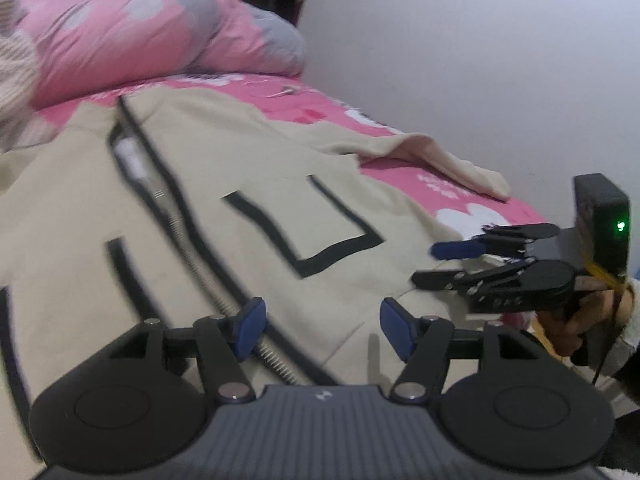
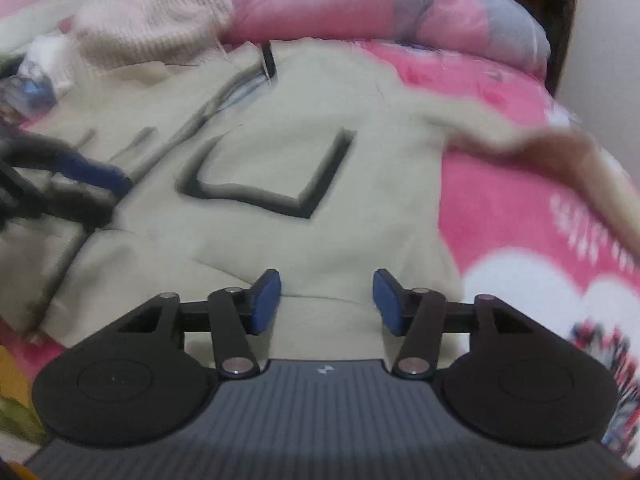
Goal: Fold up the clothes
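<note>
Jacket: your cream zip jacket (image 1: 224, 168) with black line markings lies spread flat, front up, on the bed; its zip (image 1: 188, 240) runs down the middle.
Sleeve: one sleeve (image 1: 440, 160) stretches out to the side across the pink sheet (image 1: 404, 178).
Left tool: your left tool (image 1: 322, 320) hovers over the jacket's lower front near the zip, released, with nothing between its blue pads (image 1: 252, 320).
Right tool: your right tool (image 2: 326, 300) sits above the hem (image 2: 320, 320), jaws parted, no cloth pinched; in the left wrist view it appears at the bed's edge, side-on.
Beyond the jacket: a pink and grey quilt (image 1: 160, 32) is bunched at the head of the bed, and a knitted garment (image 2: 156, 28) lies next to it.
Background: a white wall (image 1: 460, 60) flanks the bed.
</note>
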{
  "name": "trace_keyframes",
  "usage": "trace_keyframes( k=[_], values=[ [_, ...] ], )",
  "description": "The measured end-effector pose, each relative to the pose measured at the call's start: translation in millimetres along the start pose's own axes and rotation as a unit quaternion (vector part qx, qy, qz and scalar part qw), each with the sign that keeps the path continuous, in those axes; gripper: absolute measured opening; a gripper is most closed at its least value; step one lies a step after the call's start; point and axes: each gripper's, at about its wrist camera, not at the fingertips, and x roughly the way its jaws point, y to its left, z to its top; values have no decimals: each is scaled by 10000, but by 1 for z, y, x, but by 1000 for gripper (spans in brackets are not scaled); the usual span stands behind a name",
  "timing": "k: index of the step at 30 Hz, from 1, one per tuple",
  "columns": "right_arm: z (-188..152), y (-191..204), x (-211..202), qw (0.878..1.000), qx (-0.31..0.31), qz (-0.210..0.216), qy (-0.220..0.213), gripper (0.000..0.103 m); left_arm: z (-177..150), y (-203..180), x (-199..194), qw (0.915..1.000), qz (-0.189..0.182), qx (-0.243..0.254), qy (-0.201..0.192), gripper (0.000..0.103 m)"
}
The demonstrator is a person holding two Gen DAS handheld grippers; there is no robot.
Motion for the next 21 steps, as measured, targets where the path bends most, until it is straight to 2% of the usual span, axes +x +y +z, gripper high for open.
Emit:
trace_keyframes(
  k=[2,4,6,9,13,16,21],
  values=[
    [4,4,-2,9998,131,-132,-12,55,-1,6,-14,9999,87,-42,-96,65],
    [15,9,-13,9993,280,-129,-189,61,-2,16,-31,9994,185,-105,-257,71],
    [24,14,-22,9981,434,-58,-444,82,-2,26,-47,9985,311,-185,-401,72],
    [38,21,-36,9945,664,49,-814,102,-2,45,-68,9962,503,-418,-570,76],
    [60,33,-35,9913,825,115,-1023,102,-1,80,-93,9896,886,-815,-790,85],
    [81,43,-29,9895,878,251,-1119,102,2,110,-109,9812,1213,-1118,-1006,86],
    [135,62,-1,9848,738,1235,-977,102,19,171,-116,9640,1768,-1455,-1353,86]
  ],
)
